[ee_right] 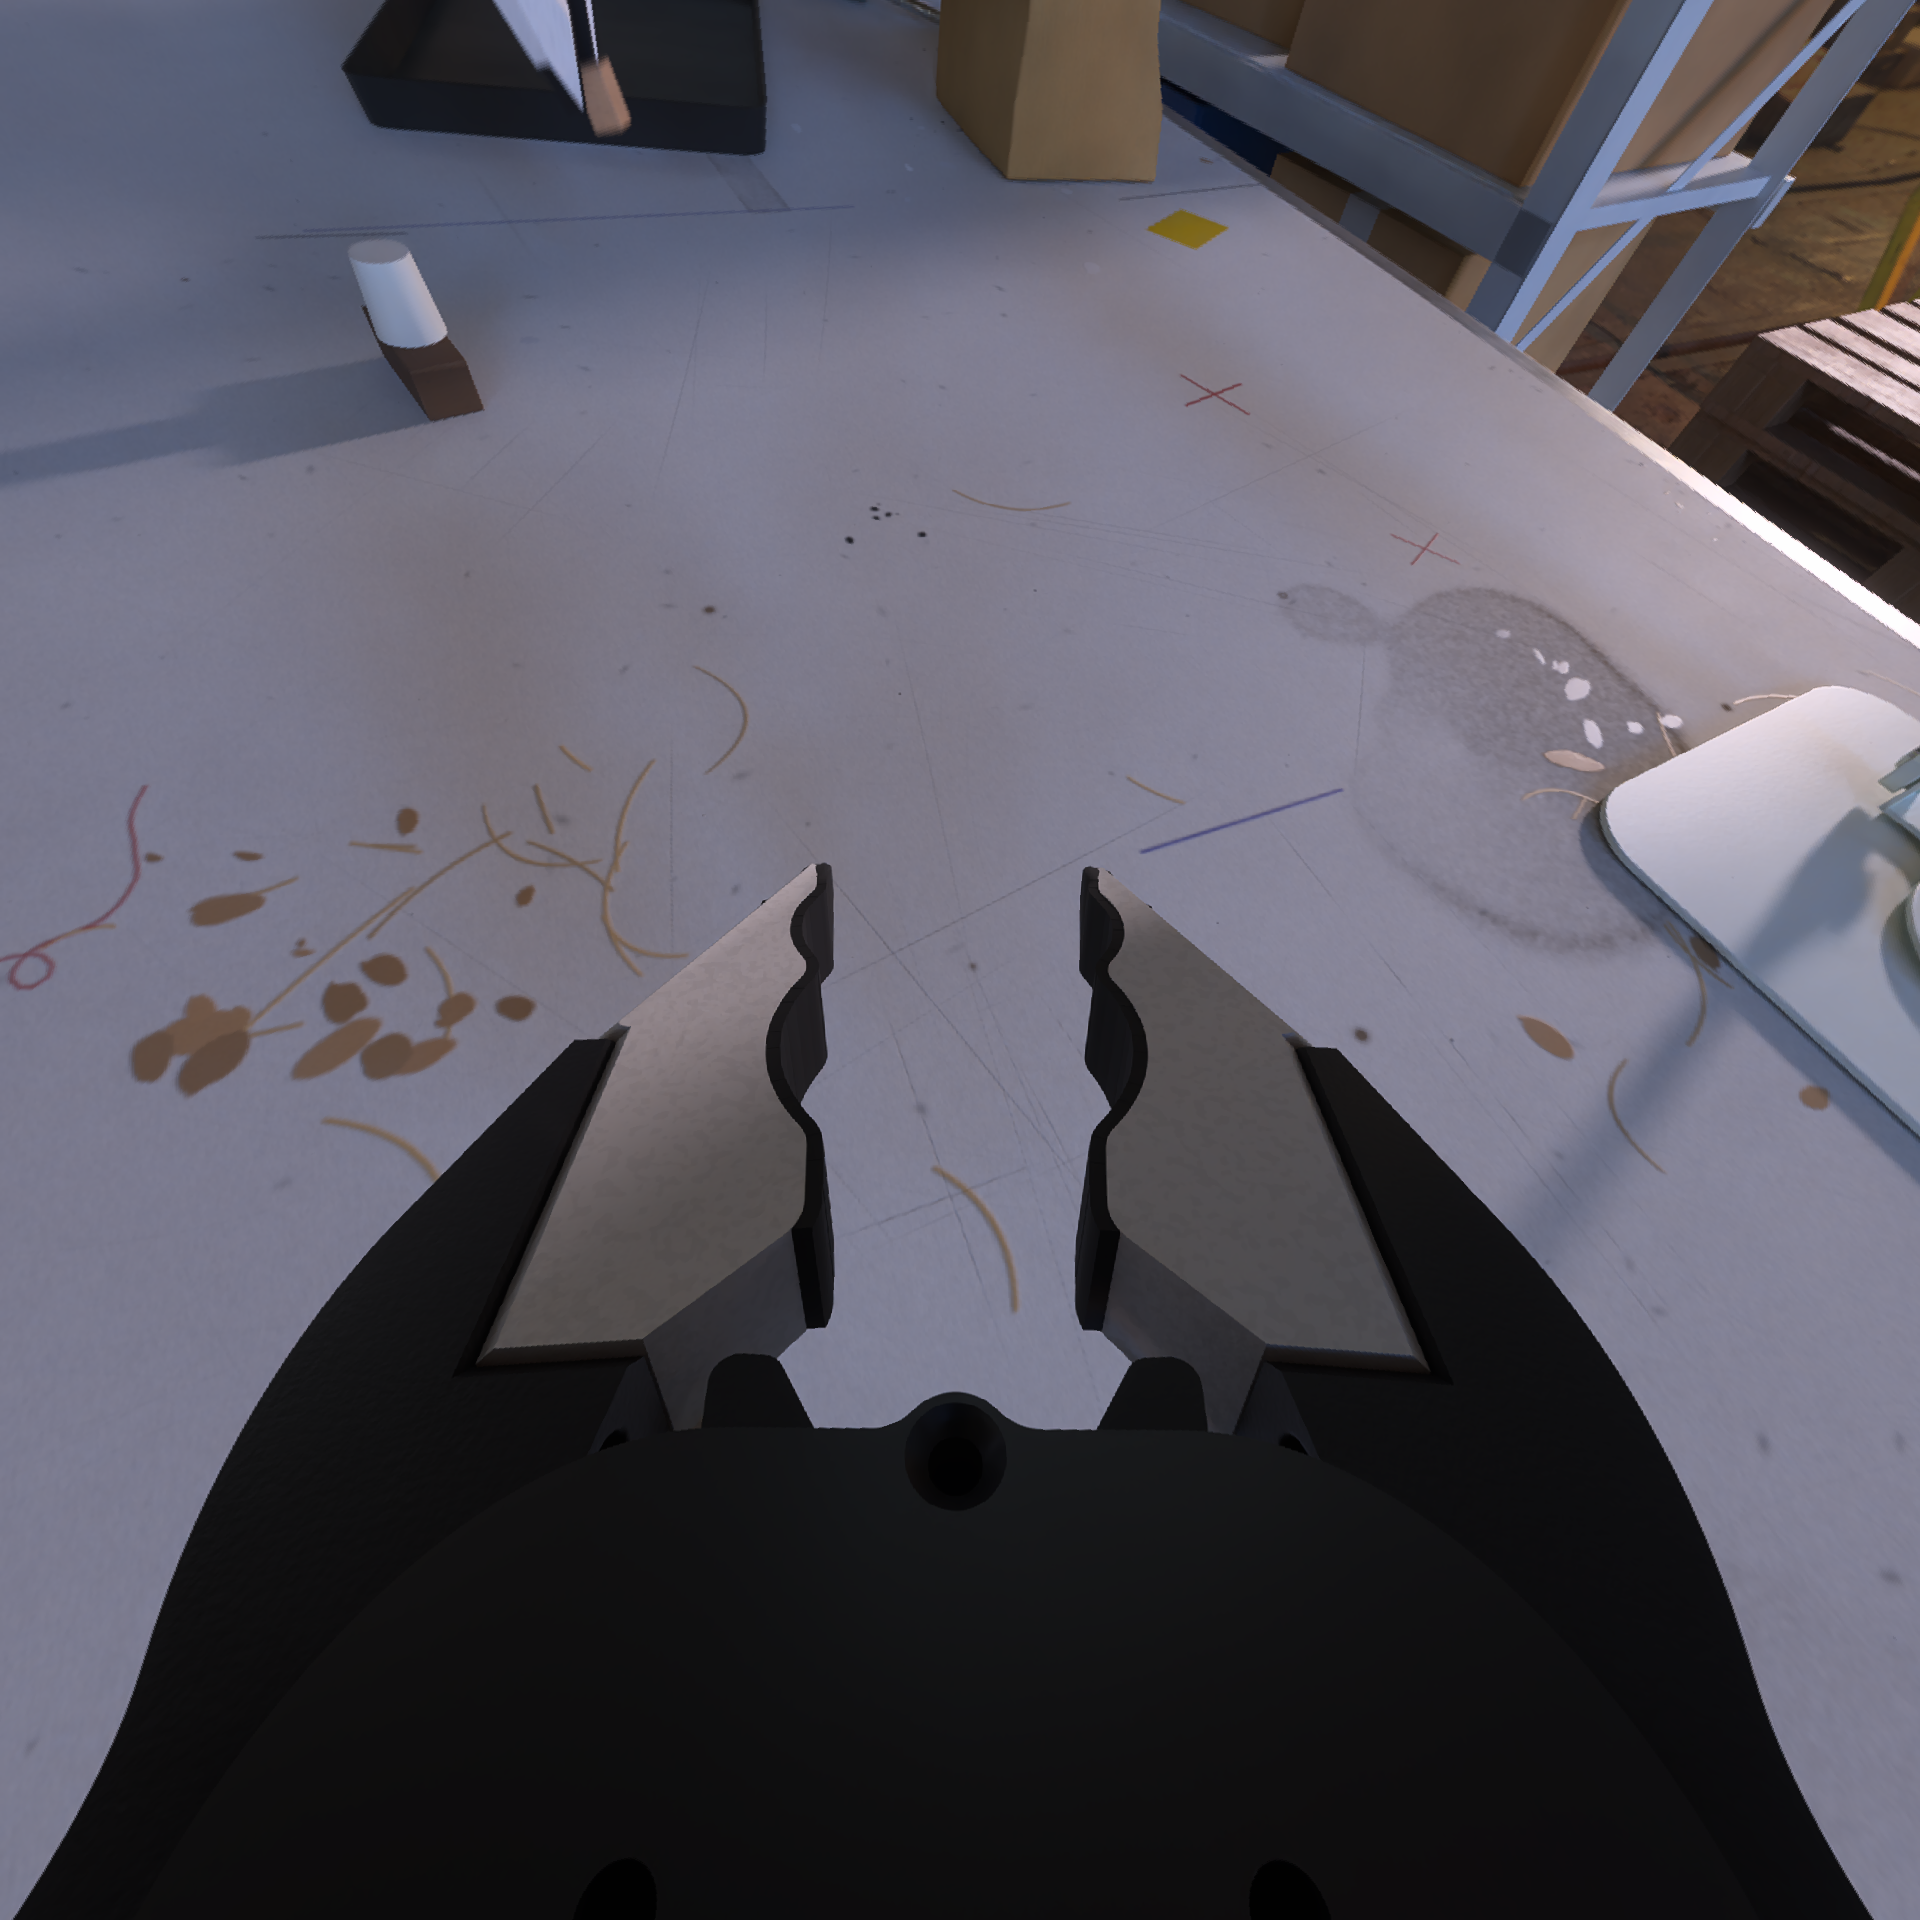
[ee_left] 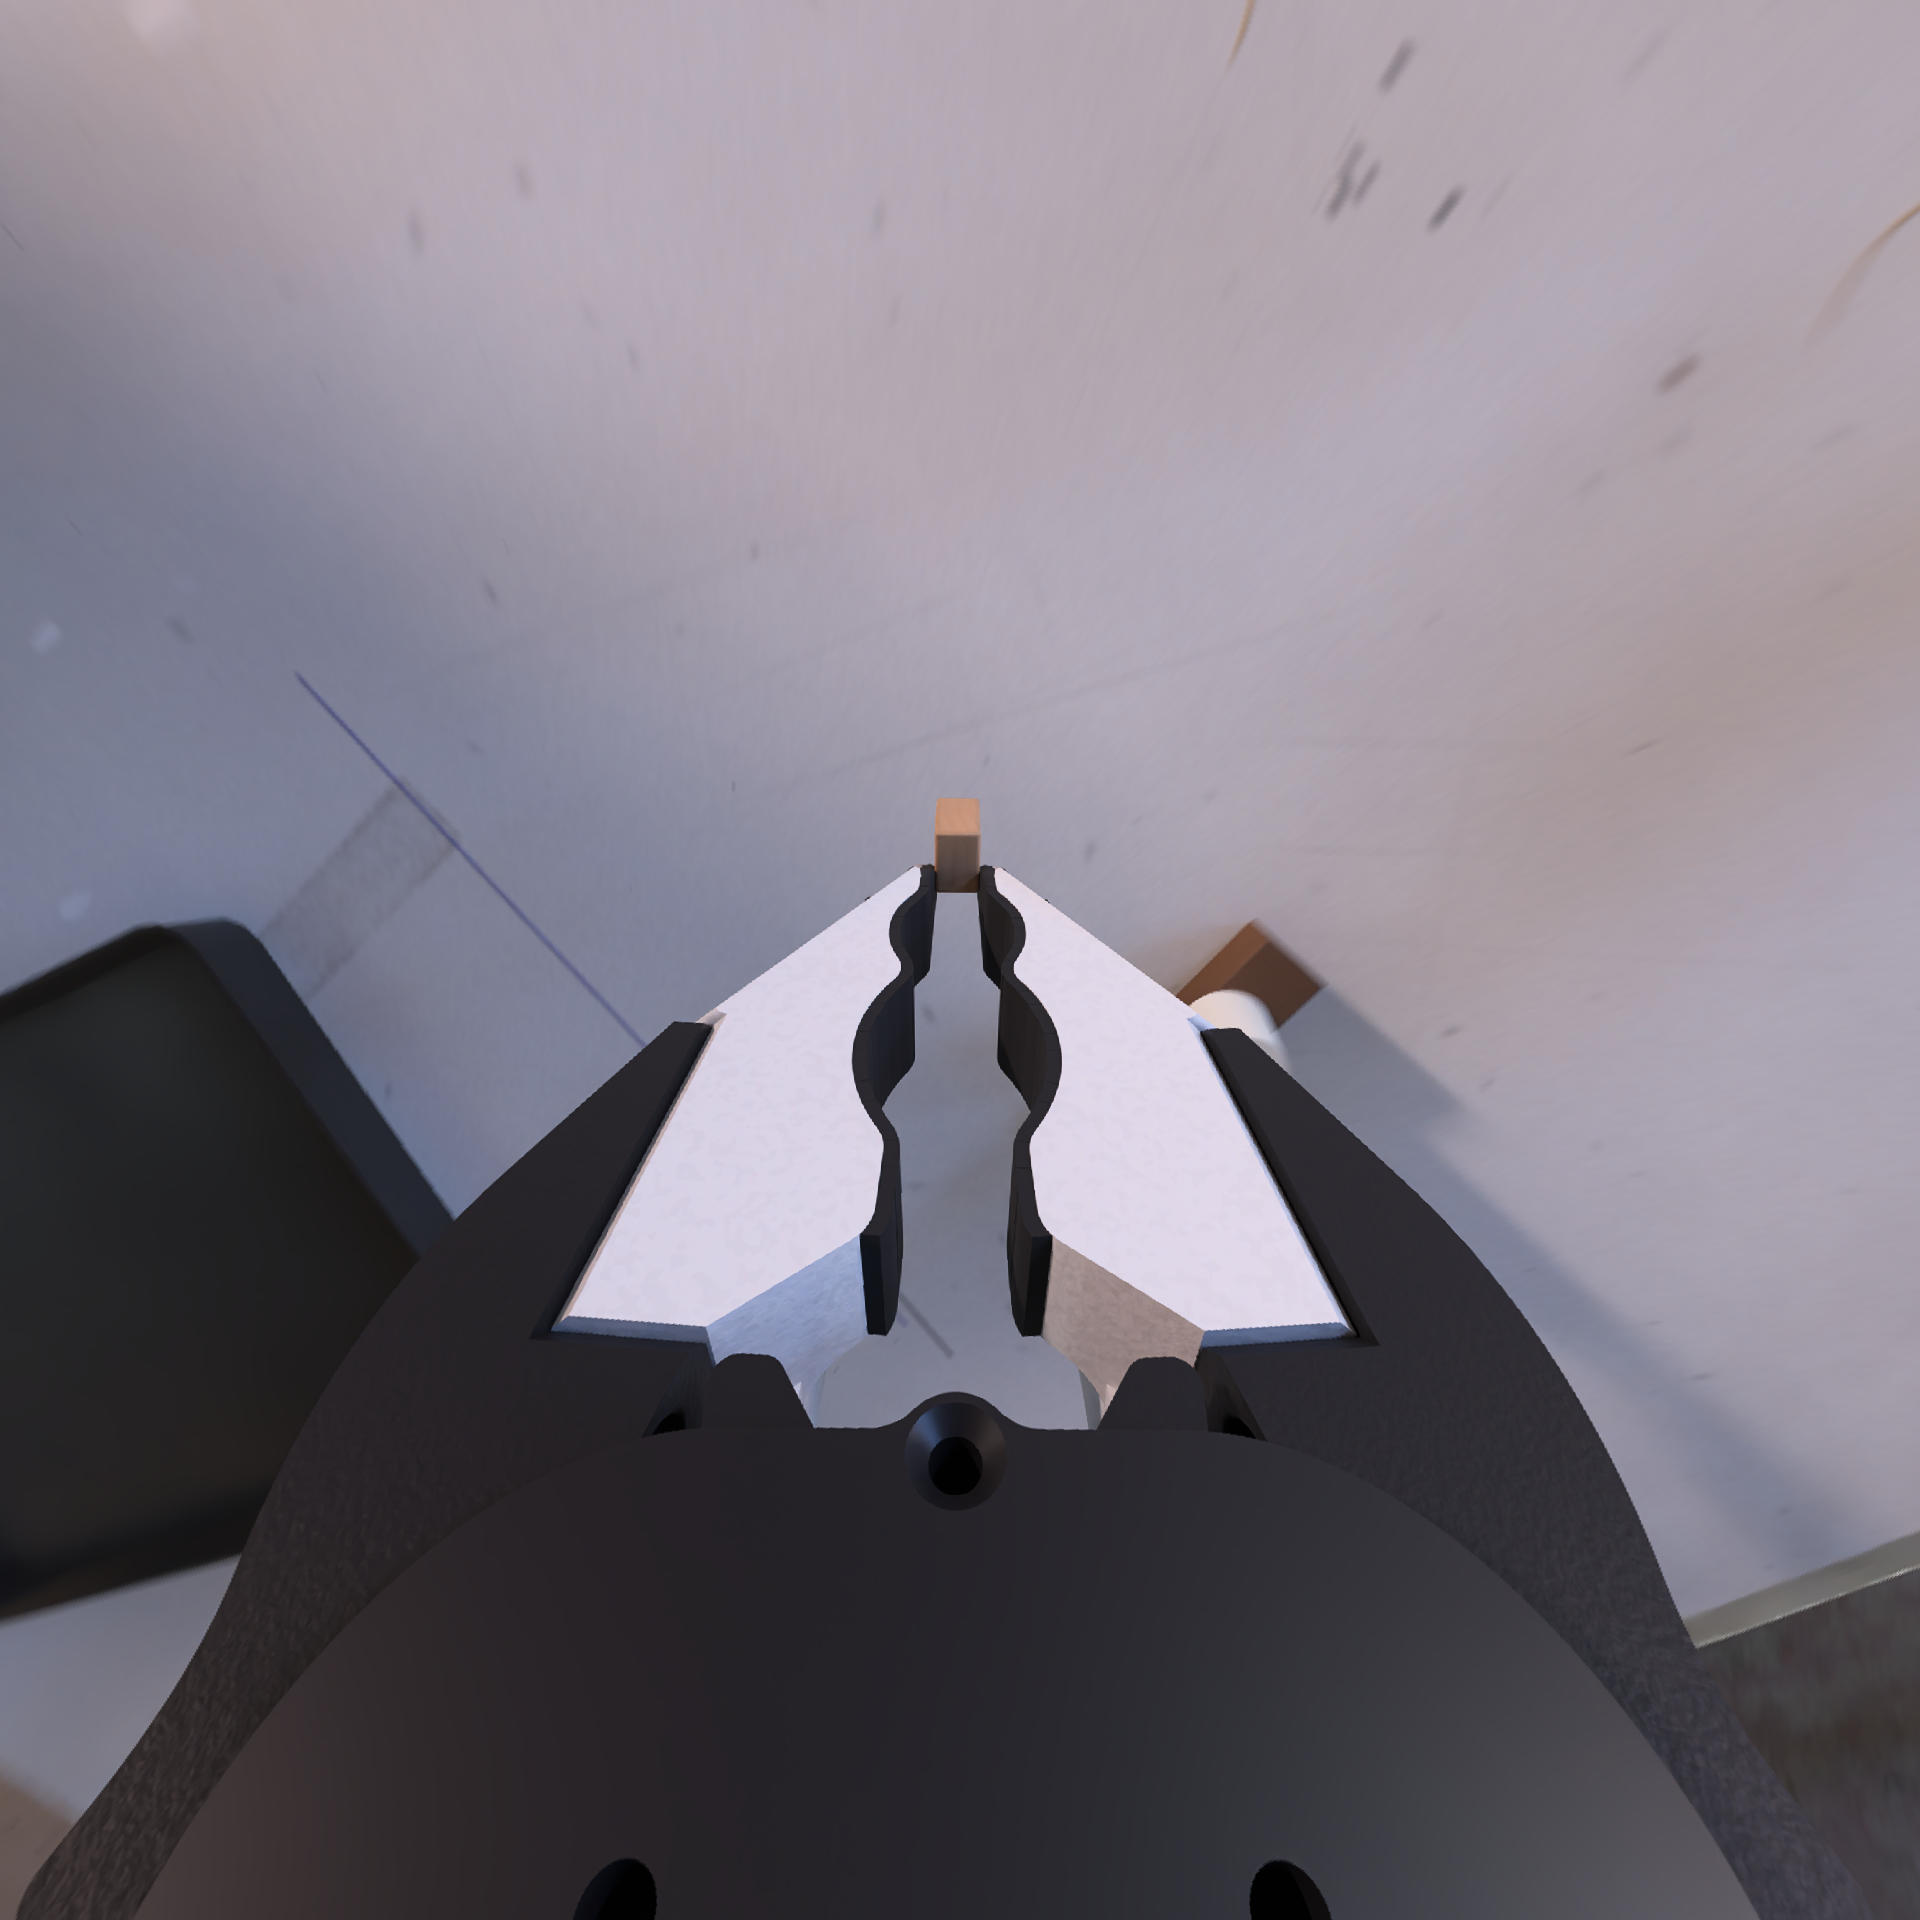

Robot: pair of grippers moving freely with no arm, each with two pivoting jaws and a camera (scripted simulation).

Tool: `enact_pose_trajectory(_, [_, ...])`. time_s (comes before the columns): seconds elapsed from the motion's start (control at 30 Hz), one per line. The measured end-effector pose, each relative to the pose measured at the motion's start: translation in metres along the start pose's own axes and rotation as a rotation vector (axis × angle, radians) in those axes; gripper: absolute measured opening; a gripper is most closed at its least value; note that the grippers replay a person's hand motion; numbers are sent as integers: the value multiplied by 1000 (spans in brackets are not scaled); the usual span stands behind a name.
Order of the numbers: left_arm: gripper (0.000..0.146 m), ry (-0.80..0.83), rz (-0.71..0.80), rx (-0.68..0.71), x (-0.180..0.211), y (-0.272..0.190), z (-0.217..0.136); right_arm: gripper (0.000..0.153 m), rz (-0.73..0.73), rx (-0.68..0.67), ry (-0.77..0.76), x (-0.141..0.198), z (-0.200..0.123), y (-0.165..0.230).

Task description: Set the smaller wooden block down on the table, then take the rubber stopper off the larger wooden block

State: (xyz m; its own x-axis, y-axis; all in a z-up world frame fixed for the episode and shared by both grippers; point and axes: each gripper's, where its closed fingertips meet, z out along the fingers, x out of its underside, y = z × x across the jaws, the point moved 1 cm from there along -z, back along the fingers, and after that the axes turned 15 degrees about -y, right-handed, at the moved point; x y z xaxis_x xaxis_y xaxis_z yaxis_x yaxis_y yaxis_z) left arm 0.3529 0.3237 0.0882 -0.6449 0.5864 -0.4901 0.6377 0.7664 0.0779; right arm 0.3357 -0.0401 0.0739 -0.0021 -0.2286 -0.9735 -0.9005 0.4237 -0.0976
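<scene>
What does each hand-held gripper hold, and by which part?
Left hand-held gripper pinches one end of the smaller wooden block; right hand-held gripper holds nothing.

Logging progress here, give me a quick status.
Left gripper shut on smaller wooden block, above table. Right gripper open, empty. Rubber stopper on larger wooden block. Nothing blocking.

left gripper (ee_left: 958,881) nearly closed, pinching at the fingertips; right gripper (ee_right: 956,883) jaws wide apart
</scene>
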Motion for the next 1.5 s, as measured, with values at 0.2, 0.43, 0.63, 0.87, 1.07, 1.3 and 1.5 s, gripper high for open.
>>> enact_pose_trajectory(0.2, [8,-229,61,120,-66,-51,-31,47,13,13,-18,-3,-2,-5])
enact_pose_trajectory(0.43, [8,-168,215,288,-103,-138,10,46,20,41,-30,-5,-5,-14])
enact_pose_trajectory(0.63, [8,-38,338,422,-107,-205,83,46,19,58,-16,-2,-6,-18])
enact_pose_trajectory(0.87, [8,-7,348,486,-113,-239,119,47,22,60,-4,0,-5,-20])
enact_pose_trajectory(1.07, [10,-8,349,477,-114,-235,114,47,20,63,-12,-2,-7,-20])
enact_pose_trajectory(1.3, [16,-213,325,389,-153,-194,54,47,20,62,-21,-5,-8,-20])
enact_pose_trajectory(1.5, [18,-286,191,157,-166,-73,1,46,9,60,-36,-9,-8,-17])
